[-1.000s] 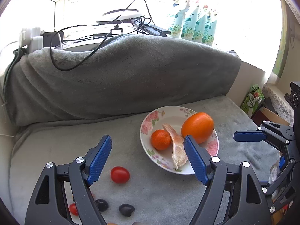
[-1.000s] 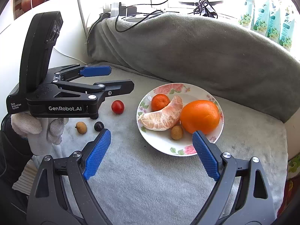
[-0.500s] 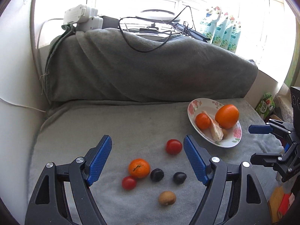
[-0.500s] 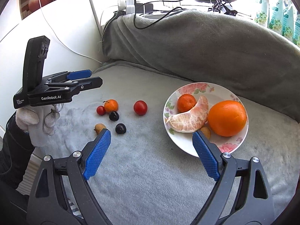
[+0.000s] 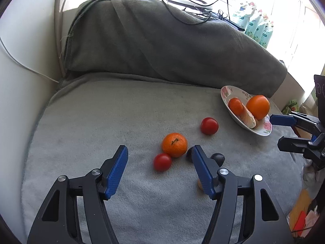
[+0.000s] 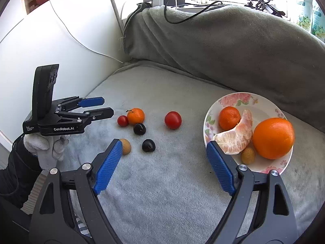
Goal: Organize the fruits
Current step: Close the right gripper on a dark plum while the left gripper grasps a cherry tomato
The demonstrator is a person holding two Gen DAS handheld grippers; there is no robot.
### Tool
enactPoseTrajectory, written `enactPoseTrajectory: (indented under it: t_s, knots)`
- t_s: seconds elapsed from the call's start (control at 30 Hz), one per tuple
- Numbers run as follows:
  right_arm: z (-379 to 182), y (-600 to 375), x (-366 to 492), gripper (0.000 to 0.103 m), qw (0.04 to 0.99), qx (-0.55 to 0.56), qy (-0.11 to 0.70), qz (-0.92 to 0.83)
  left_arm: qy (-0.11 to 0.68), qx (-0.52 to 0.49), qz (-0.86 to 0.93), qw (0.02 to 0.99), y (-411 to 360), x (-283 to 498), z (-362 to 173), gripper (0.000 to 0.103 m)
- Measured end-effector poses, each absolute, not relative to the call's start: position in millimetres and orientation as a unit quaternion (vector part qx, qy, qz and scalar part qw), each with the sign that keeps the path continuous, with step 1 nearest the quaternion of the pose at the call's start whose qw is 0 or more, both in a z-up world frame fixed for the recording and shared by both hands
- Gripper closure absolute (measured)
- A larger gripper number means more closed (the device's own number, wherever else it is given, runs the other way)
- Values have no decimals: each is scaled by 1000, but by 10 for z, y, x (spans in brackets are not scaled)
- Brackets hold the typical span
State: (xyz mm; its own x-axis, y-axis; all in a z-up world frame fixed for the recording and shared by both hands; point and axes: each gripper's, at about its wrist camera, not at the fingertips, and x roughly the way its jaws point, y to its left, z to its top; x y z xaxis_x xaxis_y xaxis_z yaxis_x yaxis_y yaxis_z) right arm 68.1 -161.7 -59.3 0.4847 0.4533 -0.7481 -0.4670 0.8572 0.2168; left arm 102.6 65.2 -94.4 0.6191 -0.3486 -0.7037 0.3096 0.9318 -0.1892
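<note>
A grey fleece blanket [image 6: 162, 183] covers the bench and rises over a bulky hump at the far side, below a bright window sill strewn with black cables [image 5: 189, 12].

The left claw [image 5: 160, 168] hangs released above the blanket. Just beyond its tips lie a small orange mandarin with a stem [image 5: 174, 144] and, touching its near left side, a small red cherry tomato [image 5: 162, 162]. A dark plum [image 5: 218, 158] peeks past the right finger, and a larger red tomato [image 5: 209, 125] sits farther right.

The right claw [image 6: 164, 162] is also released and empty. A tan longan [image 6: 125, 146] lies just beside its left finger; a second dark plum [image 6: 148, 145] lies between the fingers, farther off. The white floral plate [image 6: 262, 101], with a big orange [image 6: 273, 137] and a peeled citrus segment [image 6: 235, 136], sits at its right finger.
</note>
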Motion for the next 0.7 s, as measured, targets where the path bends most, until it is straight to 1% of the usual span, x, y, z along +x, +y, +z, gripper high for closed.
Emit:
enactPoseTrajectory:
  t_s: [0.13,0.2,0.27,0.37,0.43,0.5,0.63,0.7]
  knots:
    - [-643,-1505,750,23,854,-14,441,275,404,-35,-189,894,683,1038,-1016,43]
    - [-671,-1451,794,29,850,-16,446,281,408,-38,-192,892,685,1043,-1044,48]
    - [-705,-1390,847,32,844,-15,453,288,411,-40,-196,889,683,1048,-1070,48]
    - [-759,-1293,920,35,836,-19,462,295,415,-39,-202,886,671,1057,-1103,50]
    - [-799,-1243,981,39,830,-18,470,300,418,-37,-206,884,662,1064,-1132,52]
    - [-842,-1196,1045,46,823,-18,478,305,422,-34,-209,881,654,1073,-1160,58]
    - [-920,-1092,1152,49,814,-24,490,311,430,-22,-213,877,633,1099,-1210,62]
    - [-957,-1038,1193,55,809,-29,496,315,431,-16,-216,876,622,1112,-1224,65]
